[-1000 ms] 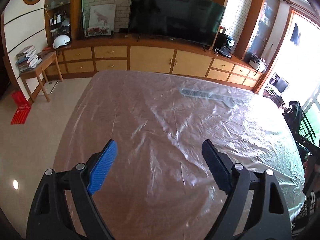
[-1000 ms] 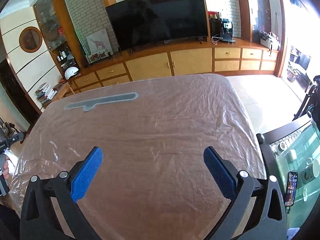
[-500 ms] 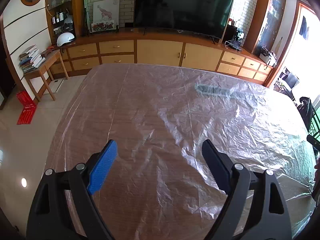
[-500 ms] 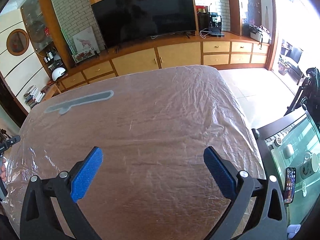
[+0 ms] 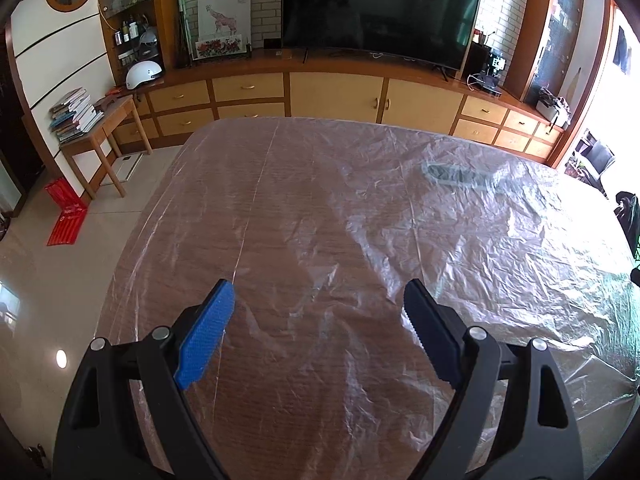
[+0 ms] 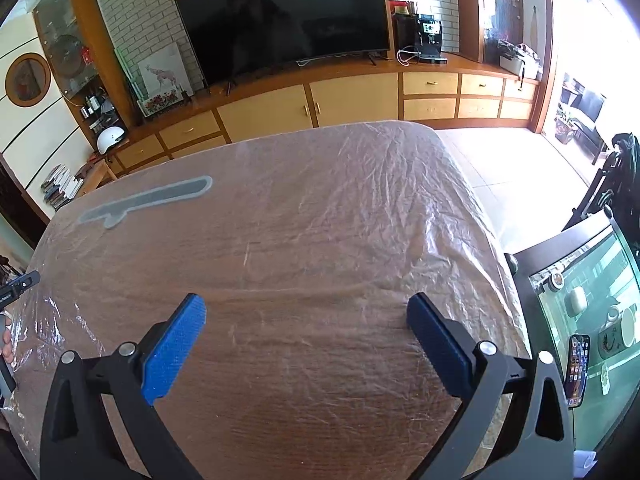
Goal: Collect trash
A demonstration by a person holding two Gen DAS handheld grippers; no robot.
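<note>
In the left wrist view, the left gripper (image 5: 318,312) hangs over the near part of a wooden desk (image 5: 280,420) covered by a crinkled clear plastic sheet (image 5: 460,240); its jaws stand wide apart with nothing between them, touching nothing. A grey strip (image 5: 456,174) lies under or on the sheet at the far right. This view alone shows a small side table (image 5: 100,136) with stacked books (image 5: 74,114) and a red bag (image 5: 66,218) on the floor at left. In the right wrist view, the right gripper (image 6: 306,314) is likewise spread wide and empty above the sheet (image 6: 360,200), the grey strip (image 6: 148,200) at far left. Only here appear a glass-topped table (image 6: 588,280) at right carrying a phone (image 6: 577,370), and the left gripper's edge (image 6: 18,284) at far left. No loose trash shows on the desk, unless it is the sheet itself.
</note>
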